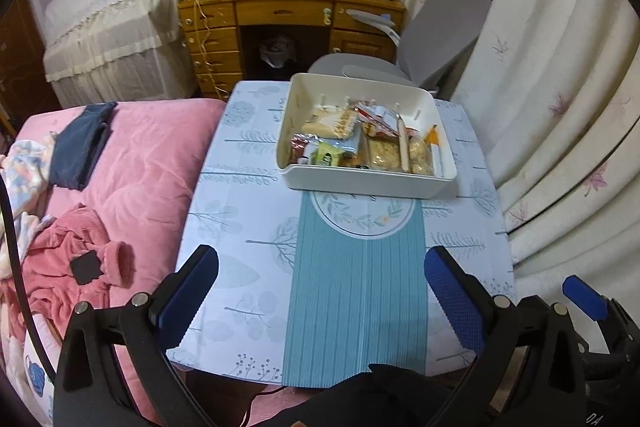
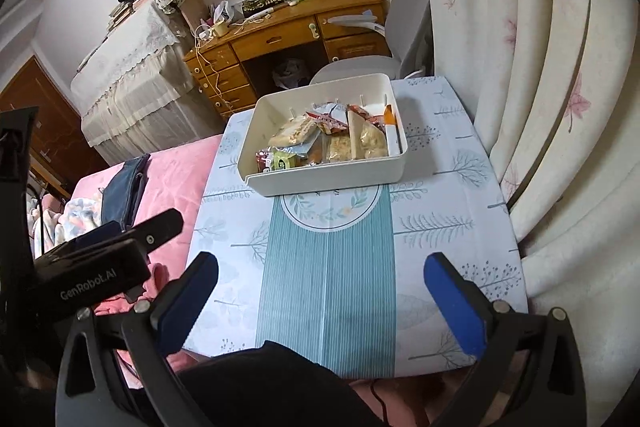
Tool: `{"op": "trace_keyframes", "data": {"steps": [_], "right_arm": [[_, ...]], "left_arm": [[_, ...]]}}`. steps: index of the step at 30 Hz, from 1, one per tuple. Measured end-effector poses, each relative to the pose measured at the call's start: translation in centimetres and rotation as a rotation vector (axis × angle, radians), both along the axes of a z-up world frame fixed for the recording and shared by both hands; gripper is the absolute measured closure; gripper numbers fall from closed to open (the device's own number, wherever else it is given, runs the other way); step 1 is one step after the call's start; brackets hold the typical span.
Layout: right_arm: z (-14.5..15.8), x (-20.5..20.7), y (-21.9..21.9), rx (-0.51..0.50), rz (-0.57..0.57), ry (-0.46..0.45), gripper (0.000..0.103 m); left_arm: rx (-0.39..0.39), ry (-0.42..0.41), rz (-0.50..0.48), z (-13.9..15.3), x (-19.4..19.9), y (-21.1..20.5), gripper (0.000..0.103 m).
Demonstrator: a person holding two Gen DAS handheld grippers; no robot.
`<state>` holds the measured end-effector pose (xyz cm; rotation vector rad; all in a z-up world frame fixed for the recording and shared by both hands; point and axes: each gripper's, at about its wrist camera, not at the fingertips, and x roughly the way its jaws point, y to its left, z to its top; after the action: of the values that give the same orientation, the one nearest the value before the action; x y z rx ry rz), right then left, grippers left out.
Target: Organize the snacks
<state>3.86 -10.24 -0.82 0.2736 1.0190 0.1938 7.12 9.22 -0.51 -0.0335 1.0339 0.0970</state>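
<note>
A white bin (image 1: 362, 183) (image 2: 320, 183) stands at the far end of a small table with a pale blue tree-print cloth (image 1: 240, 227) (image 2: 432, 227). It holds several wrapped snacks (image 1: 360, 143) (image 2: 320, 143), with white dividers along its right side. My left gripper (image 1: 320, 267) is open and empty, over the near end of the table. My right gripper (image 2: 320, 275) is open and empty, also over the near end, well short of the bin. The right gripper's blue finger (image 1: 584, 297) shows at the lower right of the left wrist view.
A pink bed (image 1: 132, 163) with clothes lies left of the table. A curtain (image 1: 560, 107) hangs along the right. A grey chair (image 1: 440, 27) and a wooden desk (image 1: 288, 15) stand behind the table. The left gripper's body (image 2: 92, 267) sits at lower left in the right wrist view.
</note>
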Motion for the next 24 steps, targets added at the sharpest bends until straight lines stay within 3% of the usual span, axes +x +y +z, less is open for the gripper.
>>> {"op": "trace_keyframes", "data": {"steps": [11,24], "right_arm": [[-0.5,-0.1,-0.4,0.011,0.007,0.004,0.000],[-0.7,-0.1,-0.3,0.010,0.010,0.024,0.000]], "left_arm": [[0.060,-0.067,-0.012,1.0,-0.8,-1.5,0.001],[0.058,-0.058,-0.019,1.0,-0.8,-1.9,0.001]]}}
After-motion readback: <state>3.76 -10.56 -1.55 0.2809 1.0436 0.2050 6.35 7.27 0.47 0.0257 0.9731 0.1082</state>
